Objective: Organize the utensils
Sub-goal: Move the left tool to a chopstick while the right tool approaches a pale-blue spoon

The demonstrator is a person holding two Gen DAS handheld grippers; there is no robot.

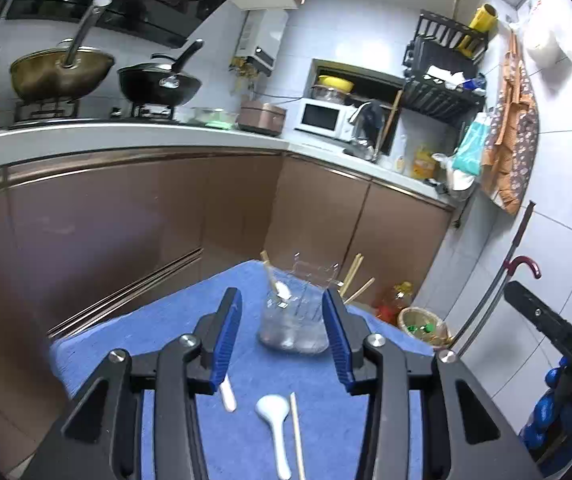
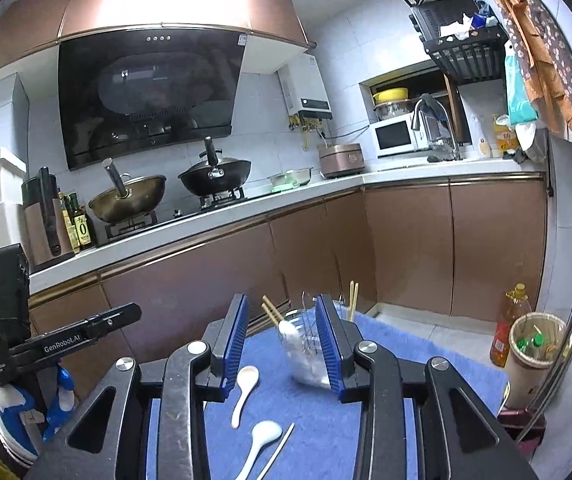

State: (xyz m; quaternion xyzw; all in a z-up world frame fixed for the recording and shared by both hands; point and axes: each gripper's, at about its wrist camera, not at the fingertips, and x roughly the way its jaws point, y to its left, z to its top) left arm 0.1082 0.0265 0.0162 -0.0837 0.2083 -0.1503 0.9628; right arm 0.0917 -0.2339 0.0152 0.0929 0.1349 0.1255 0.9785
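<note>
A clear glass jar (image 1: 293, 320) stands on the blue cloth (image 1: 166, 340) and holds a white spoon and chopsticks (image 1: 266, 268). Behind it is a clear rack (image 1: 315, 270) with more chopsticks (image 1: 353, 276). My left gripper (image 1: 282, 308) is open and empty, its jaws either side of the jar, nearer to me. A white spoon (image 1: 274, 420), a single chopstick (image 1: 297, 436) and another spoon's handle (image 1: 228, 394) lie on the cloth. My right gripper (image 2: 282, 316) is open and empty above the jar (image 2: 303, 348). Two white spoons (image 2: 246, 392) (image 2: 260, 444) and a chopstick (image 2: 278, 452) lie below it.
Brown kitchen cabinets (image 2: 246, 268) stand beyond the cloth's far edge. The counter holds two woks (image 2: 214, 180), a rice cooker (image 2: 341, 158) and a microwave (image 2: 393, 136). A woven bin (image 2: 533, 356) and an oil bottle (image 2: 505, 328) stand on the floor to the right.
</note>
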